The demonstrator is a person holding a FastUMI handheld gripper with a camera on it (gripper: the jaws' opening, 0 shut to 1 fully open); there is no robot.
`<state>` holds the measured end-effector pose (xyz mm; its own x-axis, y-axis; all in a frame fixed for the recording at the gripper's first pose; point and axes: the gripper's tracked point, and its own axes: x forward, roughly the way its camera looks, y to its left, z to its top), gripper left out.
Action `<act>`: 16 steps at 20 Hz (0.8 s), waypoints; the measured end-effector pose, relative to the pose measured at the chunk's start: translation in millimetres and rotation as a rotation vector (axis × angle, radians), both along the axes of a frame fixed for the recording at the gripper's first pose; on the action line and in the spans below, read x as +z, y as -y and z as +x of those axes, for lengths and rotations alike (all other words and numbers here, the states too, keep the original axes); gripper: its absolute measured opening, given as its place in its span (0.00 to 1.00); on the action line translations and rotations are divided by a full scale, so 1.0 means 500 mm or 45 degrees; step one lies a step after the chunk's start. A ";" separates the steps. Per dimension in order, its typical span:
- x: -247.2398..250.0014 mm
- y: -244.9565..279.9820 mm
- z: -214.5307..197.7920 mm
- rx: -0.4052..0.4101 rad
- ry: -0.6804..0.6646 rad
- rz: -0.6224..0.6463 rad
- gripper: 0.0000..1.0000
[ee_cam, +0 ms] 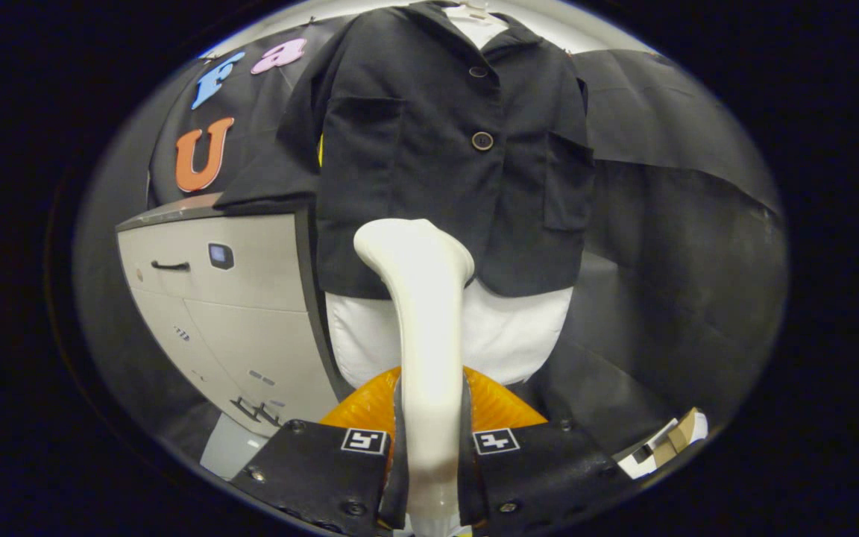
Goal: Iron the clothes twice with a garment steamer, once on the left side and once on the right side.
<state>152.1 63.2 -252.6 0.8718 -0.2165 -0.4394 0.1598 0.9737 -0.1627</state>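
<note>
While the black jacket (444, 149) hangs buttoned over a white shirt (504, 328) at twelve o'clock from the fingers, it is the biggest thing ahead, its lower hem ending above the shirt's white tail. At ten o'clock stands a pale grey cabinet (228, 298) with a dark handle and a small screen (one jacket sleeve lies draped across its top edge). Next in size, the garment steamer (426, 328), a cream-white wand, rises straight up at twelve o'clock from between the fingers, its broad head overlapping the jacket's hem left of the button line; whether head and cloth touch, I cannot tell. Behind the wand's base sits an orange ribbed dome (496, 406). The gripper (429, 477) is clenched on the steamer's handle, both fingers pressing its sides. At four o'clock lies a small cardboard box (668, 444).
</note>
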 end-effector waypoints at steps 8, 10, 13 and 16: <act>0.003 0.006 -0.063 -0.030 -0.017 0.009 0.29; 0.075 0.018 -0.073 -0.037 0.055 0.026 0.29; 0.217 0.047 -0.068 -0.039 0.200 0.055 0.29; 0.362 0.087 -0.032 -0.048 0.360 0.075 0.29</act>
